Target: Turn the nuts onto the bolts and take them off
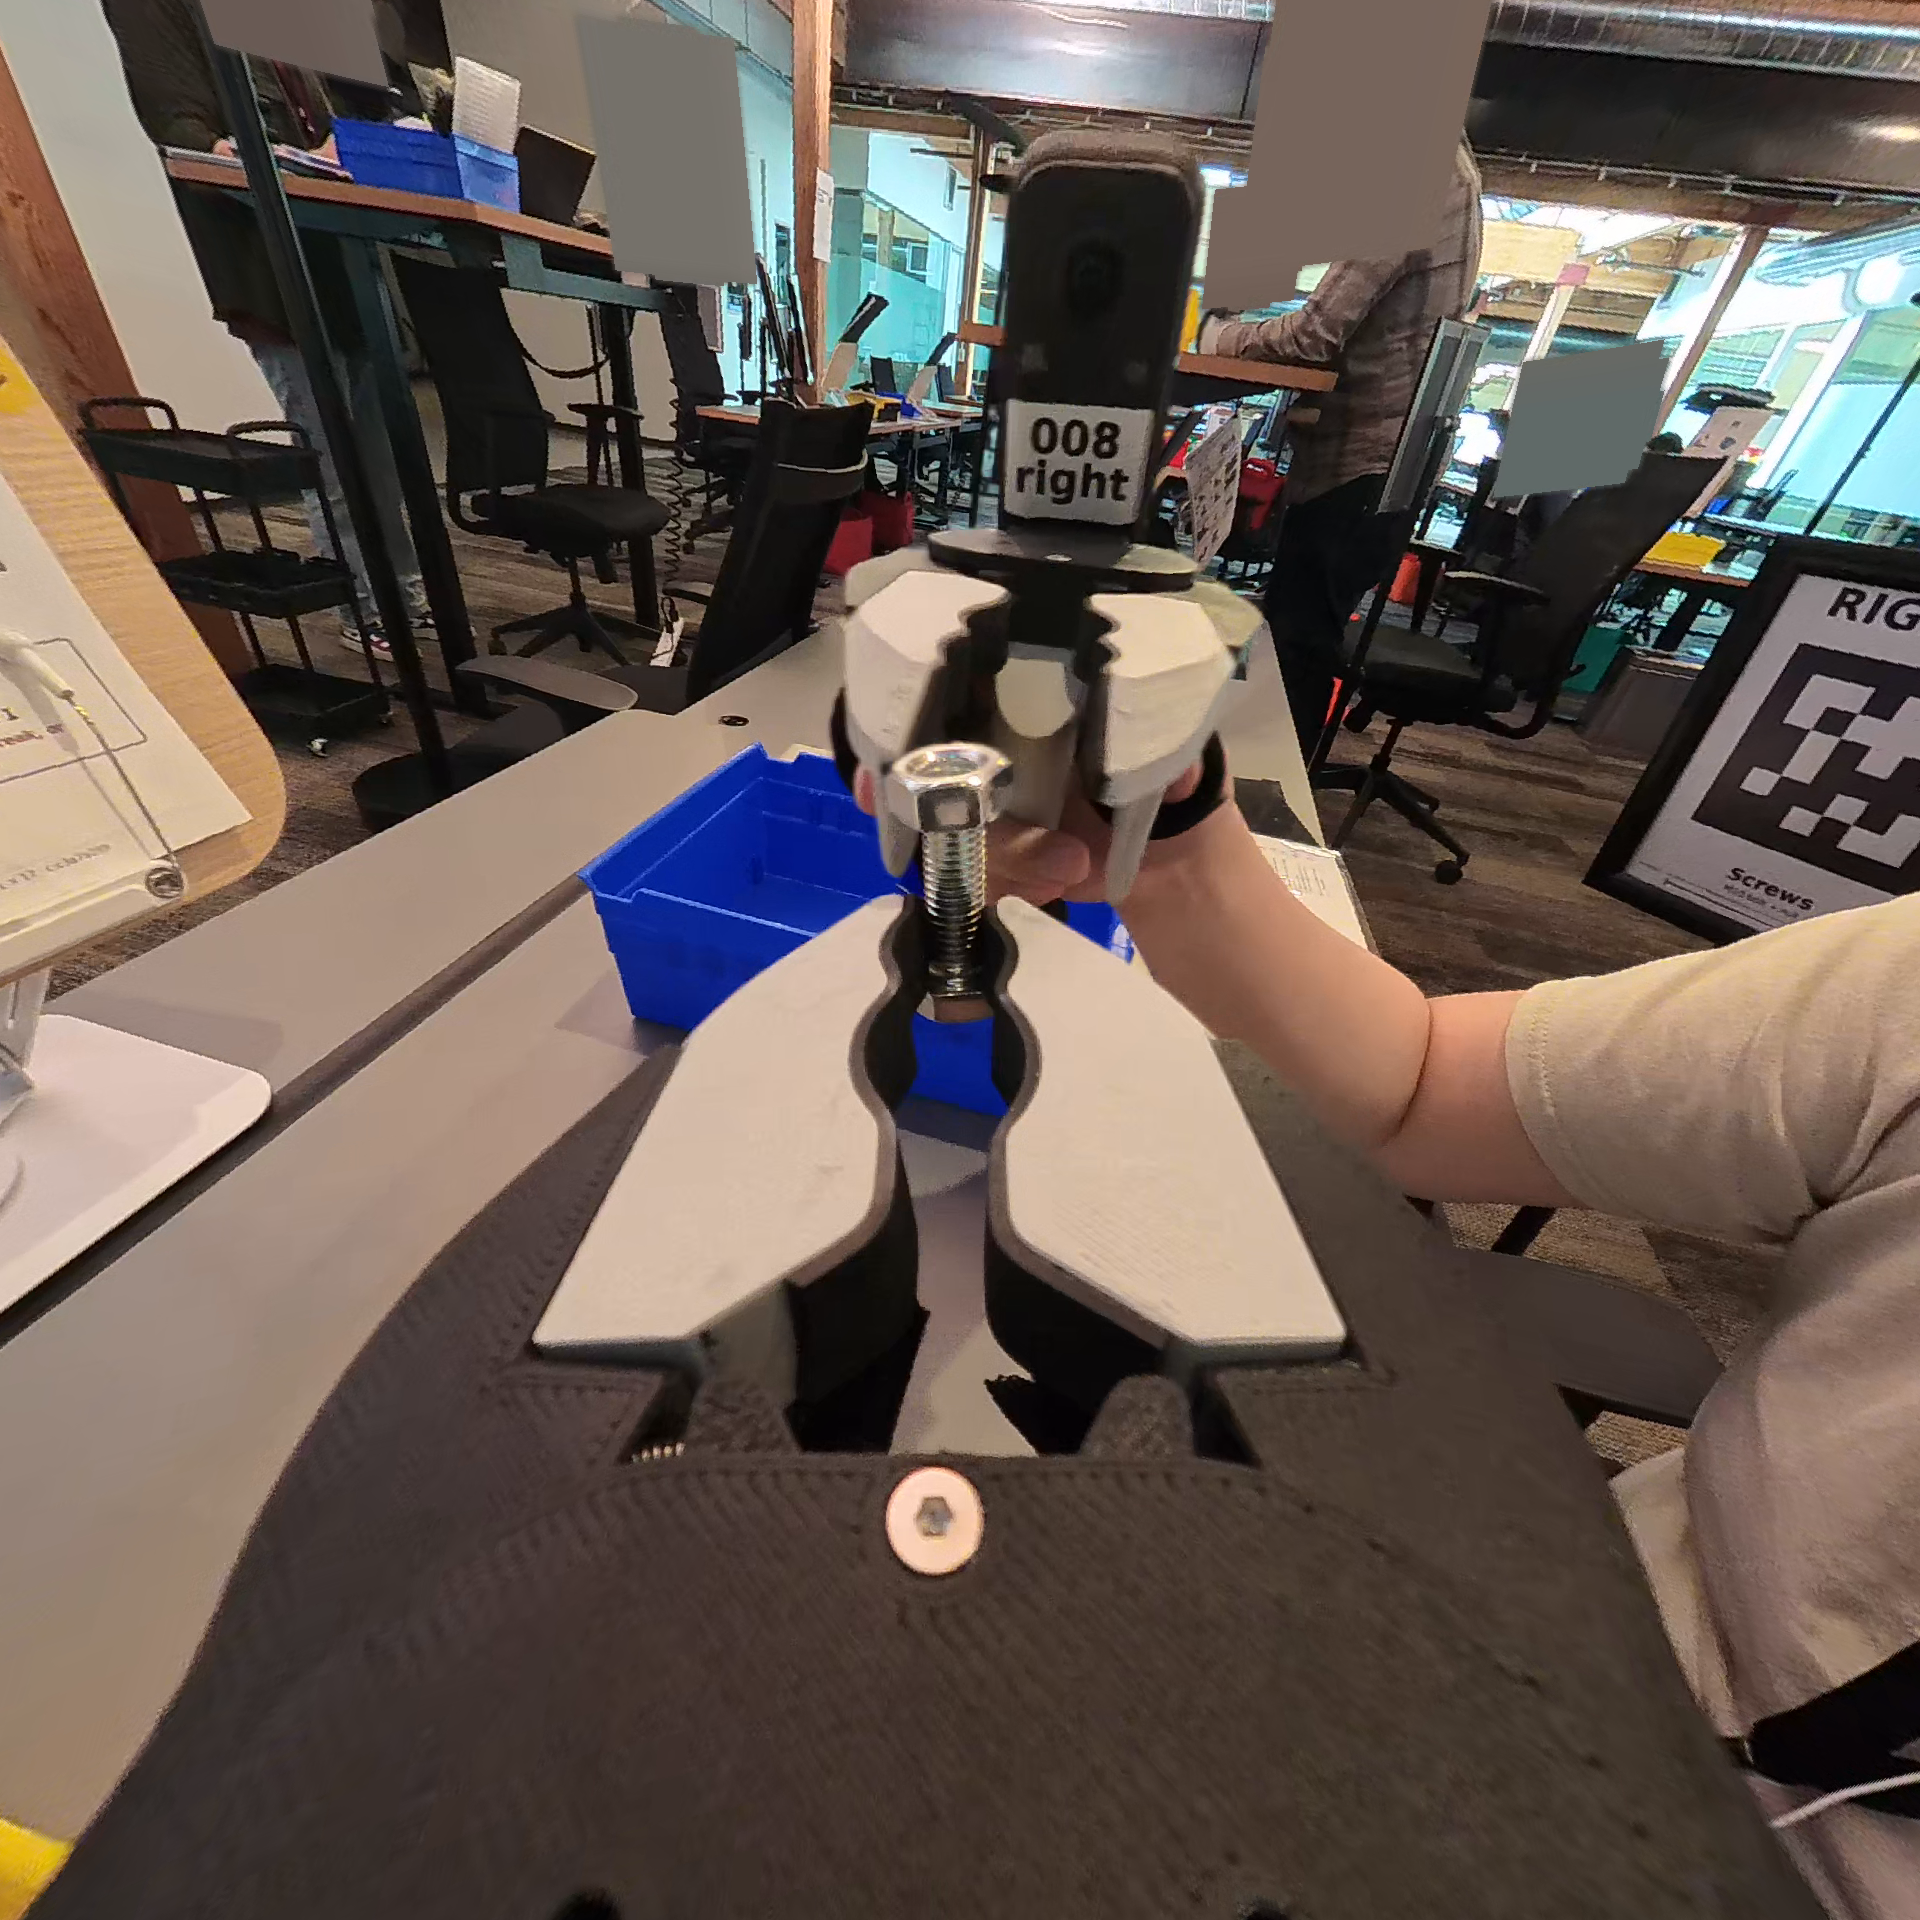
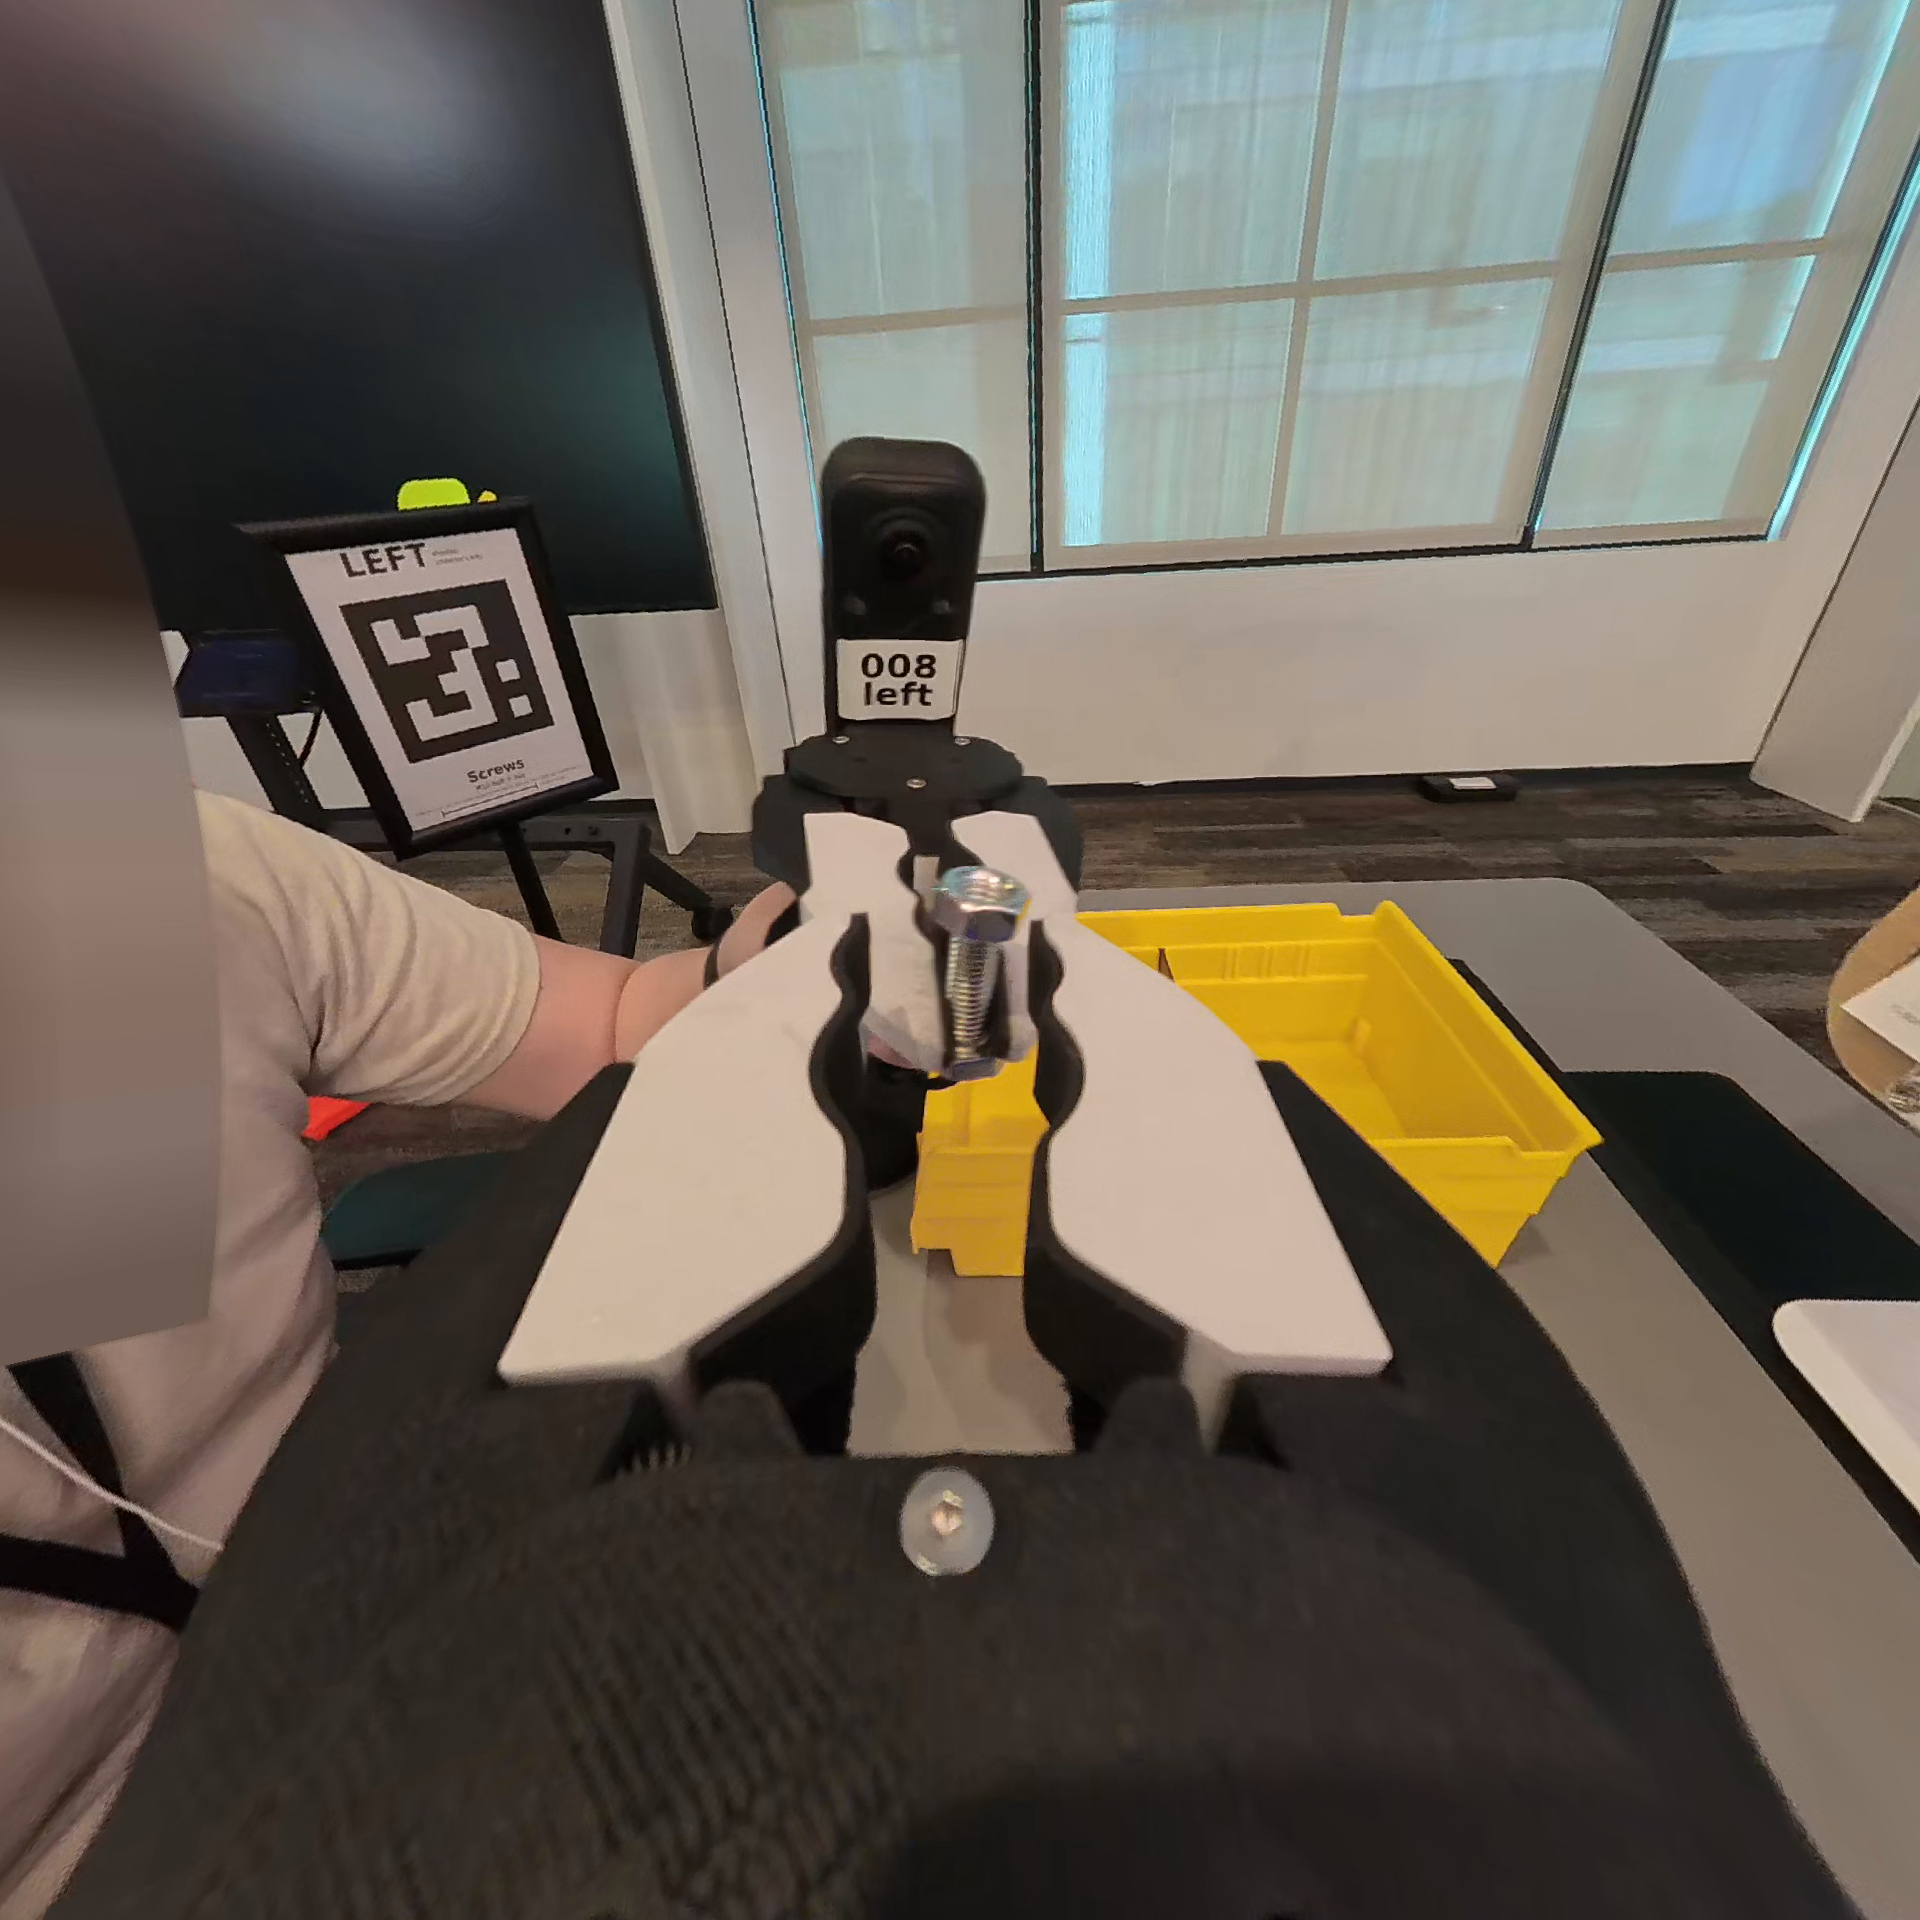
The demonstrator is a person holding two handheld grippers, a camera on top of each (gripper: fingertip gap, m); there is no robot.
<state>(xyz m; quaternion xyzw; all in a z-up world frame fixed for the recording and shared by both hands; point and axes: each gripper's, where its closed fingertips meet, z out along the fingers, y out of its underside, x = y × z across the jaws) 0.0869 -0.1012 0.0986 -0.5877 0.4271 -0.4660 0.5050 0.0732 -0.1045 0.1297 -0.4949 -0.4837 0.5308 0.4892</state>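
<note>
A silver hex bolt (image 1: 951, 862) stands upright, head up. My left gripper (image 1: 951, 930) is shut on the lower end of its thread, where a nut (image 1: 951, 977) seems to sit. My right gripper (image 1: 1013, 842) faces it from beyond, jaws apart, with the bolt head next to one finger. In the right wrist view the bolt (image 2: 977, 966) stands between the spread fingers of my right gripper (image 2: 951, 935), without clear contact. The left gripper (image 2: 961, 1039) grips the bolt from the far side. Both are held in the air above the table.
A blue bin (image 1: 748, 904) sits on the grey table (image 1: 312, 1091) below the left gripper. A yellow bin (image 2: 1351, 1039) sits under and right of the right gripper. Framed marker signs (image 2: 457, 675) stand beside the table. A cardboard box (image 2: 1870, 997) is at the right edge. Only a small space, under 4 cm, lies between the two pairs of fingers.
</note>
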